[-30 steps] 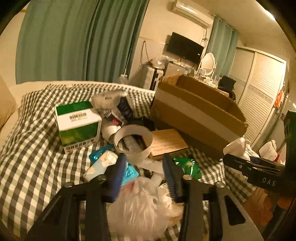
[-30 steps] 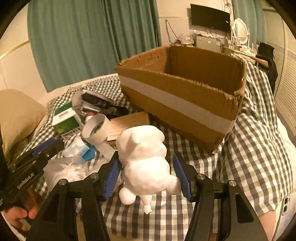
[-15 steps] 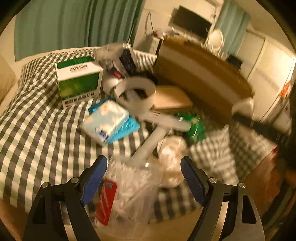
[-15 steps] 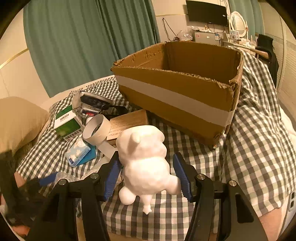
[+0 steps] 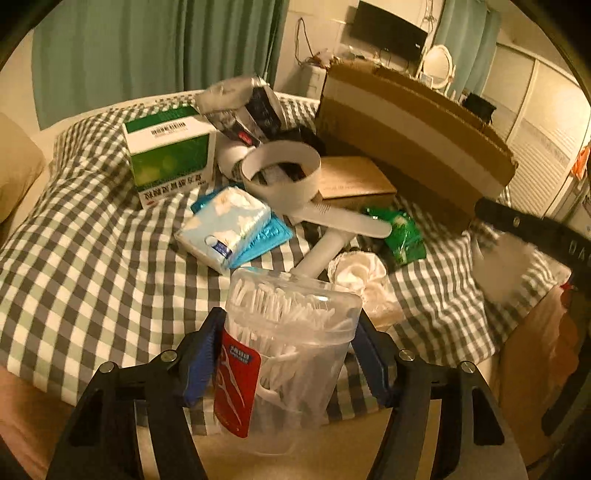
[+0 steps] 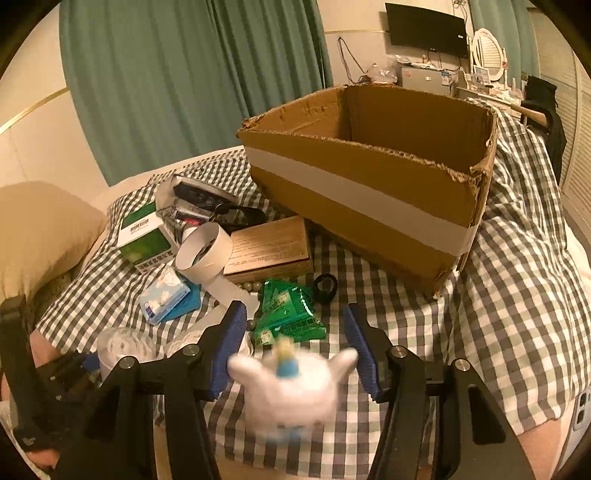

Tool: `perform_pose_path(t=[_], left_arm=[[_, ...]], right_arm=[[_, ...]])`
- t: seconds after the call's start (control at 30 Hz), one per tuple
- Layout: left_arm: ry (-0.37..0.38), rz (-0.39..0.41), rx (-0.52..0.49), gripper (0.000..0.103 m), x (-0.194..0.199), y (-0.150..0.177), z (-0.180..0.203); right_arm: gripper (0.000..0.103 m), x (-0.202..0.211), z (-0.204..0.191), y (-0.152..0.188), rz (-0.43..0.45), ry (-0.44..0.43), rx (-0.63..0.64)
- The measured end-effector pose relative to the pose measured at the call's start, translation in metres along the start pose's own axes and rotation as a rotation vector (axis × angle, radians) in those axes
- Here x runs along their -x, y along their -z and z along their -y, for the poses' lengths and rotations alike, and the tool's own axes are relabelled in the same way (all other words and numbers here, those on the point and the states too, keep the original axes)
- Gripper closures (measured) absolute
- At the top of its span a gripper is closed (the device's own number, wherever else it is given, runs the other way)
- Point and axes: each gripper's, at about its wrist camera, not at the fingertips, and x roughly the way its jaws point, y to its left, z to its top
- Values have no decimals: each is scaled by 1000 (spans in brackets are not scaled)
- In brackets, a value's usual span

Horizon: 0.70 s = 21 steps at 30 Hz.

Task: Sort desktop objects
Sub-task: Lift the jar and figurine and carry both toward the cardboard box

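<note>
Clamping a clear floss-pick jar [image 5: 291, 354], the left gripper [image 5: 290, 360] is closed; right gripper [image 6: 295, 345] spread wide, blurred white toy [image 6: 291, 391] loose between its pads

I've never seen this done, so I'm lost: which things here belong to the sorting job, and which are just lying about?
Job: clear tub in left claw, white toy at right claw, cardboard box, green box, tissue pack.
Lying about: curtain, television, mirror, pillow.

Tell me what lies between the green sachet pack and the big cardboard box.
In the right wrist view, a small black ring lies on the checked cloth between the green sachet pack and the cardboard box; otherwise bare cloth.
</note>
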Motion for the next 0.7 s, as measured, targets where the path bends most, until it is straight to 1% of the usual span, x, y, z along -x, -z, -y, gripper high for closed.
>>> perform_pose_path(t=[0.27,0.43,0.57,0.7], left_arm=[[2,56,6,35,19,-18,6],[28,82,14,35,30,-31,12],[45,102,-9,35,37,-44,23],[89,130,-32,35,44,-64,36]], right_arm=[[49,12,0,-2,22,-17,-1],[49,19,-3,-7,28,-33,6],[49,30,-5,-16,41,-53,16],[49,41,-5,-29,63,-76,20]])
